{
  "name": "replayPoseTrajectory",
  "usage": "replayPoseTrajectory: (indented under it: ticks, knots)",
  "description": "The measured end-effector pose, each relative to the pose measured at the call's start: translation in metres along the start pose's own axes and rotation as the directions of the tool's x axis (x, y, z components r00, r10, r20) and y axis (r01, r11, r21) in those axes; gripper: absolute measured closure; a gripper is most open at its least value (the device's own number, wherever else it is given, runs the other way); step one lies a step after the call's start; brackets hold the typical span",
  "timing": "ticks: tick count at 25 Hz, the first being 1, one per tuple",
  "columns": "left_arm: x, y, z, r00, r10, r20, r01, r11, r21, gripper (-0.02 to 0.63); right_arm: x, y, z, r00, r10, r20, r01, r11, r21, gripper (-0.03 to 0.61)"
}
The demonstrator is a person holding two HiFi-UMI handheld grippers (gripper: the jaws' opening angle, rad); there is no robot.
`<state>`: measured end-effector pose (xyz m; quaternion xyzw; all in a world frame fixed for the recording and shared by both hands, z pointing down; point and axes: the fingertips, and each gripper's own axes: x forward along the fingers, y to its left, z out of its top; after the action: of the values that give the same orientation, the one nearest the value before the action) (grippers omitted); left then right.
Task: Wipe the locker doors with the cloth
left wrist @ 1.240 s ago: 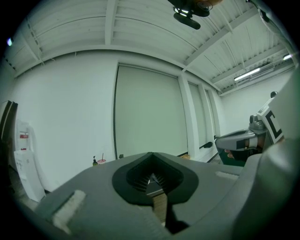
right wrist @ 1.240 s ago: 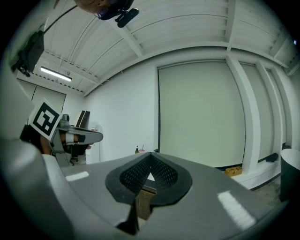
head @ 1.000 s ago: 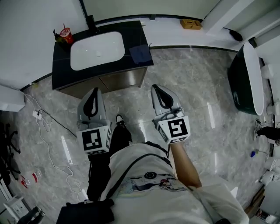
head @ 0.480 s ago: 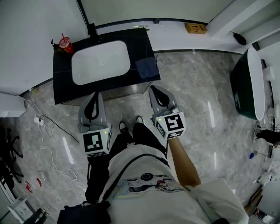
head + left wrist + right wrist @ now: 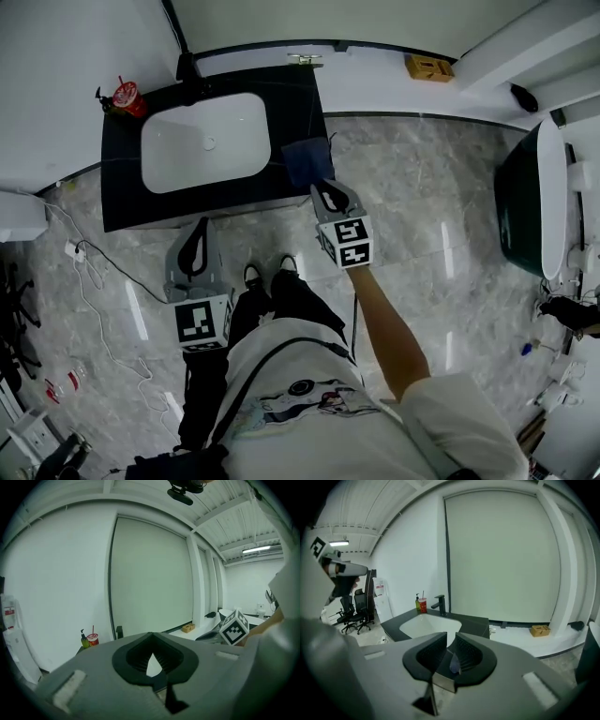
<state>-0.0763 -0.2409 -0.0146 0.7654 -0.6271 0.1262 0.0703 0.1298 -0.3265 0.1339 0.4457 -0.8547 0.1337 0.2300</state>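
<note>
A dark blue cloth [image 5: 305, 159] lies flat on the right front corner of the black vanity counter [image 5: 122, 202]. My right gripper [image 5: 324, 189] reaches out just short of the cloth's near edge. Its jaws are opening, with a narrow gap and nothing between the pads. In the right gripper view a sliver of the cloth [image 5: 453, 663] shows through that gap, beyond the right gripper [image 5: 450, 638]. My left gripper [image 5: 198, 227] hangs back over the floor in front of the vanity. In its own view the left gripper [image 5: 151, 637] has its tips together and holds nothing. No locker doors are in view.
A white basin [image 5: 204, 141] fills the counter, with a black faucet [image 5: 186, 66] and a red cup [image 5: 127, 98] behind it. A dark green tub [image 5: 525, 202] stands at the right, a cardboard box [image 5: 429, 67] by the far wall. Cables [image 5: 94, 272] trail over the floor at left.
The person has stepped up to the vanity. My right gripper has gone forward to the cloth at the counter's corner and its jaws have parted. The left gripper stays low and shut.
</note>
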Motion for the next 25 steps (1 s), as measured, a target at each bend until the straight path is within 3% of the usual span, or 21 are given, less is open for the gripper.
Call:
replayPoseTrajectory:
  ticks: [6,13,19,25]
  knots:
    - [0.009,-0.003,-0.011,0.997,0.026,-0.067,-0.026,1.000,-0.005,0.612,0.062,-0.049,-0.050,0.986,-0.035,-0.162,0.030,0.999,-0.035,0.485]
    - [0.017,-0.011,-0.024,0.993,0.026,-0.112,-0.027,1.000,-0.009,0.612,0.115,-0.077,-0.098,0.942,-0.030,-0.334,0.015,0.999,-0.047,0.427]
    - [0.022,-0.028,-0.039,0.987,-0.006,-0.162,0.003,1.000,-0.017,0.612,0.150,-0.087,-0.126,0.898,-0.010,-0.439,0.013,1.000,0.003,0.362]
    - [0.019,-0.028,-0.050,0.981,0.000,-0.196,-0.004,1.000,-0.022,0.612,0.159,-0.098,-0.139,0.860,-0.022,-0.509,0.080,0.993,0.092,0.376]
